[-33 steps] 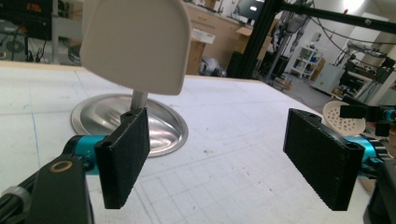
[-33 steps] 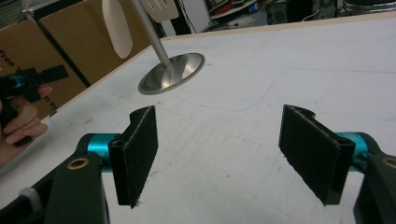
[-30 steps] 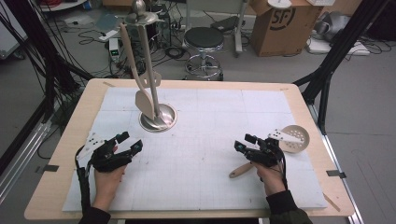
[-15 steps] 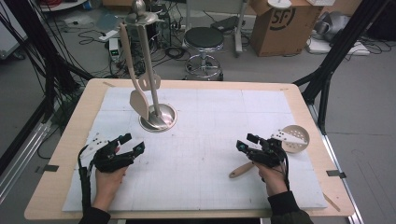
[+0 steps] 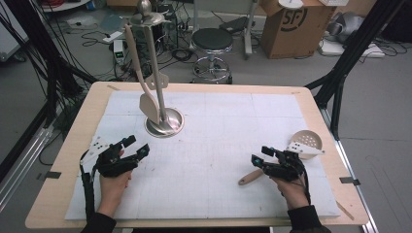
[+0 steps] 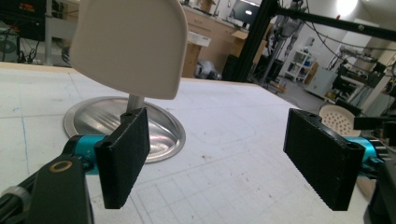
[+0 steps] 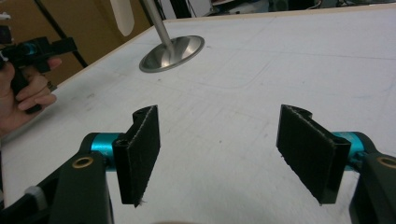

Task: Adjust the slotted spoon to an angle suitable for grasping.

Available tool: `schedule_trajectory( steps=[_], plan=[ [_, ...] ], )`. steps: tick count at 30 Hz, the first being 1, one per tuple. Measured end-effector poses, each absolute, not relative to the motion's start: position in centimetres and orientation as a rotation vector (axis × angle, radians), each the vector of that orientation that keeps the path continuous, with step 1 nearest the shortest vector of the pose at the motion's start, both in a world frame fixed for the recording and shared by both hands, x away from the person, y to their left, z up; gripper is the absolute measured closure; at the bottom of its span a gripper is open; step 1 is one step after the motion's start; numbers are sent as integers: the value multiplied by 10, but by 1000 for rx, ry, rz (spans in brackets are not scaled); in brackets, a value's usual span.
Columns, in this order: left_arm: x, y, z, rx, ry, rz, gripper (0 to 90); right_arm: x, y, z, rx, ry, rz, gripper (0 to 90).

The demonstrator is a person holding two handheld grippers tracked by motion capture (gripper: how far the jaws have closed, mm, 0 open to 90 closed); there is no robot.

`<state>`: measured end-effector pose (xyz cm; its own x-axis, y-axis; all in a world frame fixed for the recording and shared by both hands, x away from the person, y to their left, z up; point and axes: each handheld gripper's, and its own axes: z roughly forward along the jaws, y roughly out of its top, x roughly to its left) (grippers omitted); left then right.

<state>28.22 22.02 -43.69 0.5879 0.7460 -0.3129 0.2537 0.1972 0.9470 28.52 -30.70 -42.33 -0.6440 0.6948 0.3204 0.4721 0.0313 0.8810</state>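
Observation:
A metal utensil stand rises at the back left of the white mat, and a beige spatula hangs from it. A beige slotted skimmer lies at the right, its handle running under my right hand. My right gripper hovers over that handle; its jaws have just been closing a little, stand open, and have nothing between them. Near the left front, my left gripper is open and empty, pointing at the spatula blade and the stand's base.
The white gridded mat covers a wooden table. Behind the table stand a stool and a cardboard box, with cables on the floor. Black frame posts flank the table.
Hardly anything: my right gripper has shifted a touch to the left over the skimmer's handle. The left gripper, the stand and the utensils are as before.

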Motion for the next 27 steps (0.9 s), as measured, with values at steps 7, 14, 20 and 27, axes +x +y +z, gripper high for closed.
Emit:
schedule_trajectory(
  steps=[7, 14, 20, 27],
  plan=[
    [281, 220, -436, 1373, 926, 434, 231, 273, -326, -425, 1209, 2186, 1635, 646],
    [278, 221, -433, 1348, 906, 437, 242, 264, -335, -435, 1236, 2278, 1622, 806],
    [279, 221, -433, 1341, 905, 423, 245, 255, -334, -442, 1189, 2401, 1594, 864],
    [278, 222, -433, 1334, 903, 420, 241, 258, -324, -457, 1215, 2548, 1527, 886]
  ],
)
